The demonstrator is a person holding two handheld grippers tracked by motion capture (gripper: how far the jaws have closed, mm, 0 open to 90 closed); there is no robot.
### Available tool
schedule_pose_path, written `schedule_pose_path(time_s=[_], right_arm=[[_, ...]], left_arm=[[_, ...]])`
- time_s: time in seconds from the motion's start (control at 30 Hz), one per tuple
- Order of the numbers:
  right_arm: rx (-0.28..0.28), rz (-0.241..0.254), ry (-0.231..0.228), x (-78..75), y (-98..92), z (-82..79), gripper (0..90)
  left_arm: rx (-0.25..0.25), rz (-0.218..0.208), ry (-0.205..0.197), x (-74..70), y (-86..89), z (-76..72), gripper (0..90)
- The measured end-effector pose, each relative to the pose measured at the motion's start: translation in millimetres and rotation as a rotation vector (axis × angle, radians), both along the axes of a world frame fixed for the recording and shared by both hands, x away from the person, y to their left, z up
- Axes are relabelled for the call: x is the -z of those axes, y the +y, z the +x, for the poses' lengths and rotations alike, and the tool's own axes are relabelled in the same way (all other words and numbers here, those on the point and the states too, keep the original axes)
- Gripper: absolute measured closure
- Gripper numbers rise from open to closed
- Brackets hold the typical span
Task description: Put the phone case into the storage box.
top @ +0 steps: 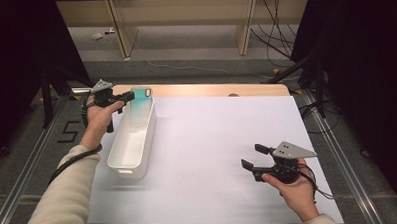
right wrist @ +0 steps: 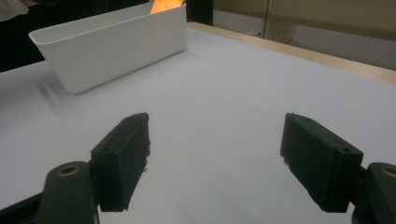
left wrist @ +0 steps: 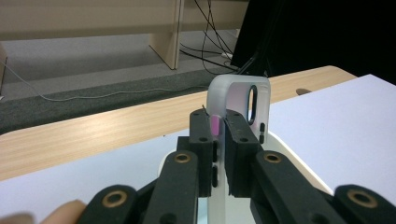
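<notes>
A white sheet (top: 213,156) is spread over most of a light wooden table (top: 210,89), whose bare far edge is left showing beyond it. A long white bin (top: 132,139) is set on the left part of the sheet, lengthwise from near to far, and the same bin (right wrist: 112,44) is seen from the right gripper view well beyond the jaws. Above the far end of the bin a translucent phone case (top: 142,101) is held upright, tinted teal in the high view; its camera cutout is turned towards the far side. In the left gripper view the phone case (left wrist: 243,100) is seen edge-on, clear with a pinkish tint, and its lower edge is pinched between the two black pads. The left gripper (top: 123,98) is therefore clamped on the case, carried by a hand at the bin's far left corner. The right gripper (top: 253,157) is held low over the bare sheet at the near right, well apart from the bin, its jaws spread wide with nothing between them.
</notes>
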State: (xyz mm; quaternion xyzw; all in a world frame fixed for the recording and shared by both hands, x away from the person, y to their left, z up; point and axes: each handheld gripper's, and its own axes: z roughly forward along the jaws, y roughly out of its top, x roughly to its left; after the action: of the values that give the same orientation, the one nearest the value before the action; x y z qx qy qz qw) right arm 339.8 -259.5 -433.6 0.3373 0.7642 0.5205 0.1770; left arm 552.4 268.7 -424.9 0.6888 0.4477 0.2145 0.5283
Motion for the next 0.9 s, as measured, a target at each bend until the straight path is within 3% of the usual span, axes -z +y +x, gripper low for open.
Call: schedule_pose_path(time_s=[0.27,0.33,0.47,0.7,0.73,0.77,0.8,0.9], right_arm=[[-0.002,0.001,0.001,0.0,0.1,0.0,25.1],[-0.001,-0.001,-0.024,0.3,-0.2,1.1,25.1],[0.001,-0.017,0.01,-1.4,-1.3,-0.4,25.1],[-0.005,-0.015,0.013,-1.0,-1.2,-0.3,25.1],[0.005,-0.027,-0.02,0.2,-1.5,1.2,25.1],[-0.002,-0.026,-0.015,0.3,-1.3,1.3,25.1],[-0.011,0.008,-0.033,2.7,0.9,3.0,25.1],[-0.015,0.01,-0.011,2.4,1.7,2.0,25.1]], left_arm=[[-0.002,-0.003,0.001,0.9,1.3,-0.1,82.4],[0.001,-0.005,0.005,1.6,1.2,-0.2,82.4],[0.002,-0.001,0.0,2.1,1.2,-0.2,82.3],[-0.002,-0.01,0.004,4.2,2.6,0.6,82.1],[-0.001,-0.008,0.005,4.4,3.0,0.9,82.1],[-0.004,-0.007,0.007,4.6,3.4,0.9,82.0],[-0.004,-0.01,0.008,4.9,3.7,1.1,81.9],[-0.006,-0.014,0.012,6.1,4.2,1.7,81.7]])
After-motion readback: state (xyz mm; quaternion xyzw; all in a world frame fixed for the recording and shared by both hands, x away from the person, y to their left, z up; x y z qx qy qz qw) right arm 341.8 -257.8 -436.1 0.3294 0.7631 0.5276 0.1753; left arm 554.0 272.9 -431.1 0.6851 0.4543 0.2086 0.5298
